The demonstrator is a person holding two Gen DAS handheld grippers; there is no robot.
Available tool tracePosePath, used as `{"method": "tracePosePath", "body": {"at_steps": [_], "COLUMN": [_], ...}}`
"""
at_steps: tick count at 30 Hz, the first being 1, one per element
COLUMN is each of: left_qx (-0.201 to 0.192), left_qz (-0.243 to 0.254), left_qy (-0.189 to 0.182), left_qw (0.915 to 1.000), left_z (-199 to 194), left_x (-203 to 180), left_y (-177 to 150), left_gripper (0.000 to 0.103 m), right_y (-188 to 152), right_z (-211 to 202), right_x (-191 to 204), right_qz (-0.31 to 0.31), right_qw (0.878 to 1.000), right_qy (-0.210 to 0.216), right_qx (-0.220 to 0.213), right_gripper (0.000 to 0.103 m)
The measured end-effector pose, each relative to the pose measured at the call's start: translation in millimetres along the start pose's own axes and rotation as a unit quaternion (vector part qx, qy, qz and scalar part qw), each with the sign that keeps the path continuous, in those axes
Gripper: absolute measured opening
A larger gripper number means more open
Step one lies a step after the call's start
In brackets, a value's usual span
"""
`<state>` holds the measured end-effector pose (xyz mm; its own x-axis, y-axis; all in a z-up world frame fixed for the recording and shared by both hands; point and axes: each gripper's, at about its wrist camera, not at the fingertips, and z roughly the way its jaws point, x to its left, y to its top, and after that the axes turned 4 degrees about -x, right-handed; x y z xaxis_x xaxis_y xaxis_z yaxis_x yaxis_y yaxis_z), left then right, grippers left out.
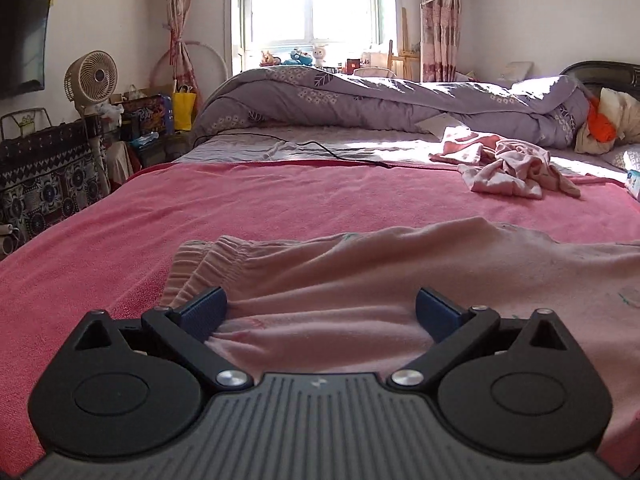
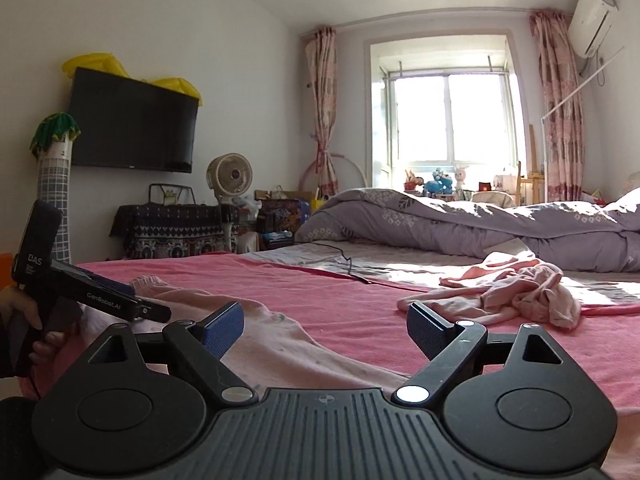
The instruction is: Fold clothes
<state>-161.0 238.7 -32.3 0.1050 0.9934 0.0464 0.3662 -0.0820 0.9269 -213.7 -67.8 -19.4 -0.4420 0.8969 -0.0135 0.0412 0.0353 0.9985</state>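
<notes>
The pale pink garment with the gathered elastic waistband (image 1: 360, 280) runs off the left wrist view's right edge — its near hem is hidden behind the black gripper body. In the right wrist view, the hand on the other gripper's handle (image 2: 38, 320) is cut by the left edge. Windowsill toys (image 1: 298, 57) — too small to identify.

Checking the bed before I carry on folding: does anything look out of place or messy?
Yes. A crumpled pink garment lies bunched and unfolded further up the pink blanket, and a black cable trails loose across the bed beyond it. The pale pink garment nearest lies mostly flat.
</notes>
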Motion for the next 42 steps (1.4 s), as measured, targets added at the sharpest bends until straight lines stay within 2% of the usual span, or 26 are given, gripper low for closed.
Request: {"method": "tracePosePath", "body": {"at_steps": [3, 6, 10, 13, 15, 18, 21, 23, 25, 29, 34, 38, 42], "left_qx": [-0.004, -0.006, -0.010, -0.013, -0.014, -0.015, -0.017, -0.018, -0.022, -0.055, -0.076, -0.071, -0.057], "left_qz": [0.020, 0.021, 0.023, 0.022, 0.022, 0.022, 0.022, 0.017, 0.009, 0.029, 0.064, 0.111, 0.144], "left_qy": [0.008, 0.005, 0.006, 0.007, 0.007, 0.007, 0.009, 0.018, 0.030, -0.005, -0.089, -0.165, -0.219], "left_qw": [0.9998, 0.9997, 0.9997, 0.9996, 0.9996, 0.9996, 0.9996, 0.9995, 0.9993, 0.9980, 0.9910, 0.9773, 0.9634], "left_z": [2, 3, 5, 5, 4, 4, 4, 0, -10, -35, -49, -48, -43], "left_x": [-5, -6, -9, -10, -10, -10, -11, -13, -22, -55, -121, -186, -238], "left_y": [-3, -4, -4, -5, -5, -5, -5, -4, 0, 13, 32, 32, 21], "left_gripper": [0.103, 0.103, 0.103, 0.103, 0.103, 0.103, 0.103, 0.103, 0.103, 0.103, 0.103, 0.103, 0.103], "right_y": [-5, -19, -19, -17, -22, -31, -40, -43, -41, -38, -53, -77, -92], "right_z": [34, 57, 59, 48, 28, -10, -51, -82, -121, -191, -237, -259, -266], "right_x": [25, 39, 33, 31, 27, 3, -42, -77, -104, -144, -188, -215, -235], "right_qz": [-0.034, -0.057, -0.023, -0.025, -0.047, -0.055, -0.025, 0.020, 0.072, 0.144, 0.237, 0.313, 0.356], "right_qw": [0.998, 0.992, 0.988, 0.989, 0.991, 0.994, 0.990, 0.981, 0.968, 0.936, 0.891, 0.860, 0.845], "right_qy": [0.019, 0.019, 0.036, 0.034, 0.014, -0.030, -0.112, -0.176, -0.234, -0.321, -0.380, -0.395, -0.389], "right_qx": [0.039, 0.116, 0.147, 0.143, 0.124, 0.095, 0.081, 0.076, 0.045, -0.031, -0.071, -0.080, -0.092], "right_gripper": [0.089, 0.089, 0.090, 0.092, 0.094, 0.096, 0.097, 0.097, 0.097, 0.097, 0.097, 0.097, 0.096]}}
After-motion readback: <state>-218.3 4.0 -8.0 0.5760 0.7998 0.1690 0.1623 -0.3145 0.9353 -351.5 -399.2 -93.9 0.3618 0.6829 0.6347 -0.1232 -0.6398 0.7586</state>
